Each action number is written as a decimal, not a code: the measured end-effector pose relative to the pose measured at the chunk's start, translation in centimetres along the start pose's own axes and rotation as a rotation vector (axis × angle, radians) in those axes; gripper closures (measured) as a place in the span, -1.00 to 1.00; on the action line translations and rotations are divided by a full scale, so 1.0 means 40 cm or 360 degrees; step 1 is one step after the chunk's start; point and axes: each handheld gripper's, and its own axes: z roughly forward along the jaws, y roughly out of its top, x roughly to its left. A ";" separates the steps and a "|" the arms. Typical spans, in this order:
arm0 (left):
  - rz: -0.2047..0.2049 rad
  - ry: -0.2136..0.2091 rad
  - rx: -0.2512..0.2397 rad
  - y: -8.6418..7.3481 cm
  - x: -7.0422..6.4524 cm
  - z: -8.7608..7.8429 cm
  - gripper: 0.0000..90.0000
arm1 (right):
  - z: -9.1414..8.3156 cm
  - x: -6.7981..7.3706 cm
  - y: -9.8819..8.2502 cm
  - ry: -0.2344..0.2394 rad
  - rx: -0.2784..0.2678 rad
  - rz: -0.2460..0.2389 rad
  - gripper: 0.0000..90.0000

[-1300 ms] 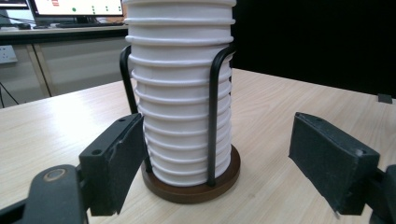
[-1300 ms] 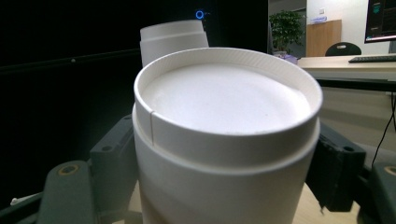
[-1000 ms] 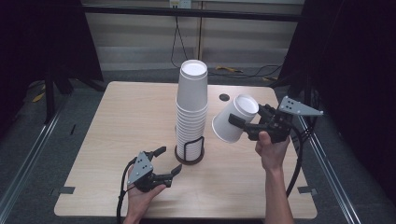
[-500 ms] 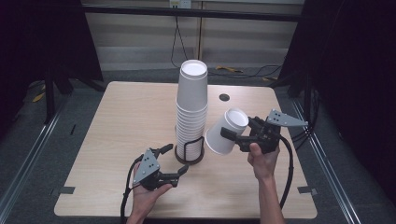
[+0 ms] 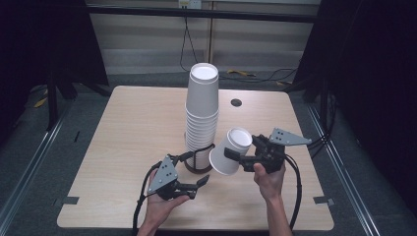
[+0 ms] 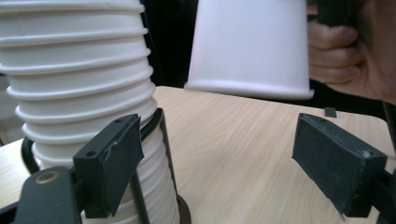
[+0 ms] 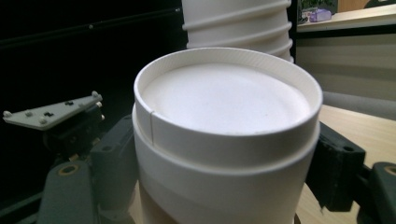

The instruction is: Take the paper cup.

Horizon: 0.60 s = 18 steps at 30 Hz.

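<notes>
High view: your right gripper [image 5: 242, 158] holds a single white paper cup [image 5: 230, 151], fingers clamped on its sides, just right of the tall cup stack [image 5: 201, 115]. The cup is tilted, bottom end up, open end toward the worktop [image 5: 123, 128]; whether its rim touches the worktop you cannot tell from here.

In the left gripper view the cup [image 6: 250, 46] hangs with its rim clear of the wood, its upper part cut off by the frame edge. Part of your right hand [image 6: 348, 51] shows beside it.

The right gripper view shows the cup's recessed bottom [image 7: 226, 100] close up, with the fingers [image 7: 334, 163] pressed on either side; the cup's lower body is out of frame.

Your left gripper [image 5: 194, 184] has just been opening. Its fingers [image 6: 114, 163] stand apart with nothing between them, near the black holder [image 5: 197, 164] at the stack's base. The stack hides most of that holder.
</notes>
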 end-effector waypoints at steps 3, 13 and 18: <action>0.0002 -0.0030 -0.0007 0.002 -0.004 0.004 -0.65 | 0.011 0.005 -0.019 0.0013 0.0014 0.0008 -0.49; 0.0016 -0.0115 -0.0026 -0.007 -0.021 0.027 -0.66 | 0.040 0.031 -0.066 0.0046 0.0052 0.0021 -0.49; 0.0020 -0.0164 0.0006 -0.012 -0.024 0.042 -0.66 | 0.048 0.035 -0.079 0.0048 0.0058 0.0027 -0.49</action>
